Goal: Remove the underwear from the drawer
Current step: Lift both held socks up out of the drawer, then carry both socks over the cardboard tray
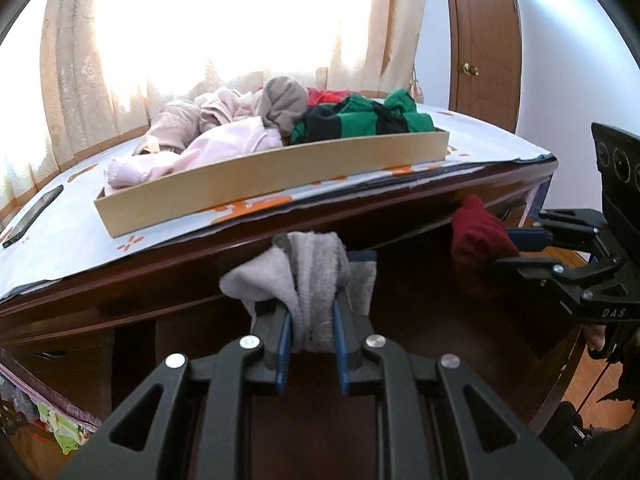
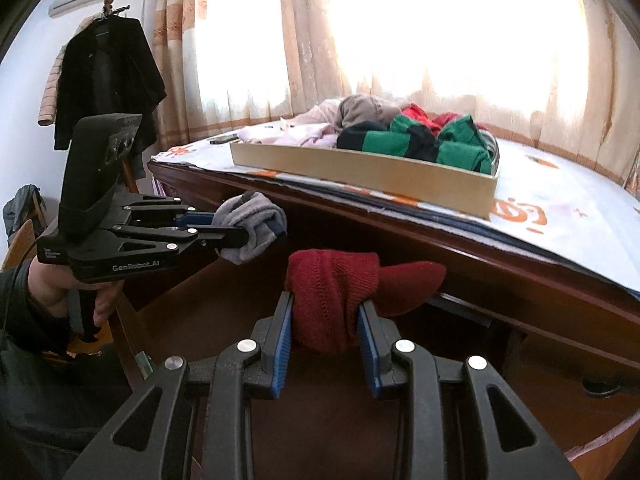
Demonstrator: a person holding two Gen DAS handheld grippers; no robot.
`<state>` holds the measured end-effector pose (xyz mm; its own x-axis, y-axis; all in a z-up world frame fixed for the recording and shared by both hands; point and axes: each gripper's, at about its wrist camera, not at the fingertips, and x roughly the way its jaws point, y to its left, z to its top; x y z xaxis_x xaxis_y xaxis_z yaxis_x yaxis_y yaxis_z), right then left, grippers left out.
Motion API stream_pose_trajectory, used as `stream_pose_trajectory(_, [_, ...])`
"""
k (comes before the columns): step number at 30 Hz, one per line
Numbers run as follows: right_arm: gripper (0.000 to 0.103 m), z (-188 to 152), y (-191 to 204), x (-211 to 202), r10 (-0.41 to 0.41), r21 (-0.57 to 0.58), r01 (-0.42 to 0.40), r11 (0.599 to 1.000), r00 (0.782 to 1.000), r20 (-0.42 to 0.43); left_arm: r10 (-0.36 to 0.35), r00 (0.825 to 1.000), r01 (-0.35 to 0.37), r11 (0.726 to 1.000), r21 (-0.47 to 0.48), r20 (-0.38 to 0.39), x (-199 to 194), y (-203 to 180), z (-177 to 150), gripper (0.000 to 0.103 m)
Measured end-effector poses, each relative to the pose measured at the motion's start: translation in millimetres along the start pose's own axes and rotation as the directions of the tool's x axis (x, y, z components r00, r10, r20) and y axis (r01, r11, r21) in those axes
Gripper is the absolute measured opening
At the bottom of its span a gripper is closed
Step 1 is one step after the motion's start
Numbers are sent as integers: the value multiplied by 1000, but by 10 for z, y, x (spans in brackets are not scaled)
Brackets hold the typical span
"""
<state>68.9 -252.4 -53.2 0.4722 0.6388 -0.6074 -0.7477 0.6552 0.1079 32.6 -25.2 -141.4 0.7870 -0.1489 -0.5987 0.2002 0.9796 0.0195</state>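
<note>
My left gripper is shut on a grey rolled garment, held in front of the dark wooden table's edge. It also shows in the right wrist view. My right gripper is shut on a dark red knitted garment, held below the table edge; in the left wrist view this garment is at the right. A shallow cardboard tray on the tabletop holds pink, grey, red and green-and-black clothes. The drawer is not plainly visible.
The tabletop carries a white cloth with orange marks. A phone lies at its left. Curtains hang behind. A black coat hangs at the left wall. A wooden door stands at the right.
</note>
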Motion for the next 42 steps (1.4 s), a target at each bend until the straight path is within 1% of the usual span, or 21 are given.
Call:
stream_pose_trajectory(3, [33, 2, 23, -27, -8, -14, 8, 1000, 1000, 21, 4, 1000, -4, 1000, -3, 10, -10, -2, 11, 16])
stream_pose_trajectory(10, [33, -18, 109, -121, -57, -56, 63, 996, 993, 99, 7, 999, -7, 1000, -14, 46, -67, -5, 9, 16])
stream_pose_trajectory(17, [33, -25, 123, -206, -69, -62, 80, 995, 982, 174, 15, 997, -12, 999, -39, 78, -102, 15, 22, 16])
stream_pose_trajectory(21, [33, -36, 145, -258, -77, -72, 93, 993, 977, 200, 16, 996, -12, 999, -49, 92, -121, 24, 32, 16])
stream_pose_trajectory(30, [33, 1, 142, -288, -77, -70, 93, 993, 977, 199, 13, 993, -8, 999, -45, 115, -197, 19, 126, 16])
stream_pose_trajectory(35, [33, 150, 158, -347, -68, -77, 87, 993, 974, 217, 20, 990, -17, 999, -30, 138, -281, 25, 264, 16])
stream_pose_trajectory(42, [33, 373, 192, -373, -45, -103, 71, 992, 971, 235, 32, 988, -29, 999, -24, 150, -317, 84, 430, 16])
